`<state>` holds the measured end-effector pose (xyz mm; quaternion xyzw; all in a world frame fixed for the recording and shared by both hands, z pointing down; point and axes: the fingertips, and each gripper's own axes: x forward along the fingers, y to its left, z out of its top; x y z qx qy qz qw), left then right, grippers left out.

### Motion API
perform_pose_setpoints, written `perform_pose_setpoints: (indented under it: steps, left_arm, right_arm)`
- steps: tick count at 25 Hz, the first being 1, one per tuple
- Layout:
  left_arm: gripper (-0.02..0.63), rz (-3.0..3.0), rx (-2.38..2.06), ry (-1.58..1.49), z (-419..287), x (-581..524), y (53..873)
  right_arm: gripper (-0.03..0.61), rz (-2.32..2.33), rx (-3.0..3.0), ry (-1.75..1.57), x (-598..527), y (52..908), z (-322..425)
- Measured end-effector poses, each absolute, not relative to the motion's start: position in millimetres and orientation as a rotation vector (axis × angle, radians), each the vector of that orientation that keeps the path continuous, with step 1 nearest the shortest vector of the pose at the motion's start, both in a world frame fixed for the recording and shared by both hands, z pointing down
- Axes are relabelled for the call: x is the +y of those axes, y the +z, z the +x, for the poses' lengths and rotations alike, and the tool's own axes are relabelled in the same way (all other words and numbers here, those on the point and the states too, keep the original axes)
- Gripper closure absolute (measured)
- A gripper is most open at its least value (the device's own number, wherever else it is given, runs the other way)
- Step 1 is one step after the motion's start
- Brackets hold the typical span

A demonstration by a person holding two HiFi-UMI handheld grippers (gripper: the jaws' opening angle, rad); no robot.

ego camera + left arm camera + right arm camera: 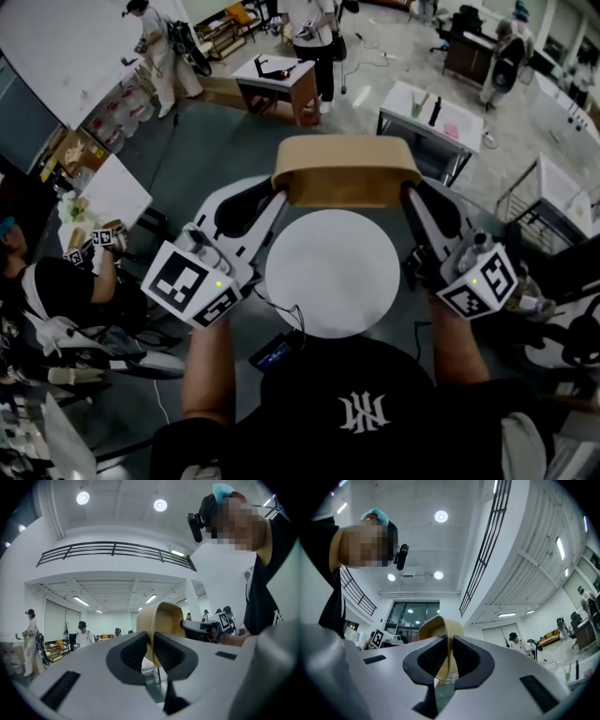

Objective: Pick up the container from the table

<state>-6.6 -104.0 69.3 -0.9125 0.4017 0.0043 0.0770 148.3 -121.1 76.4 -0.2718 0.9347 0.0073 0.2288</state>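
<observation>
A tan, oblong open container (345, 169) hangs in the air beyond a round white table (333, 272) in the head view, carried at both ends. My left gripper (279, 197) is shut on its left end wall, and the dark pads pinch the thin tan wall (161, 620) in the left gripper view (151, 644). My right gripper (410, 195) is shut on the right end wall, which shows between its pads (439, 627) in the right gripper view (451, 656). The container's inside is hidden from the head view.
Far below and beyond stand a wooden-sided table (281, 80) and a white table (431, 112) with small items. Several people stand around the hall, and one sits at the left (56, 281) beside a white desk (108, 192). Cables cross the floor.
</observation>
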Motion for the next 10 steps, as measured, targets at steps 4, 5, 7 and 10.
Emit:
perform_pose_setpoints:
  steps: [4,5,7,10]
  left_arm:
    - [0.565,-2.735,1.206,-0.012,6,-100,74]
    - [0.565,-2.736,1.209,-0.026,11,-101,79]
    - [0.565,-2.741,1.216,-0.044,13,-106,88]
    - [0.565,-2.750,1.232,-0.050,3,-117,96]
  right_arm:
    - [0.517,-0.719,2.594,0.034,-118,74,155]
    - [0.517,-0.715,2.601,0.040,-119,76,157]
    - [0.517,-0.709,2.603,0.017,-124,85,158]
    - [0.517,-0.699,2.594,-0.045,-138,95,149]
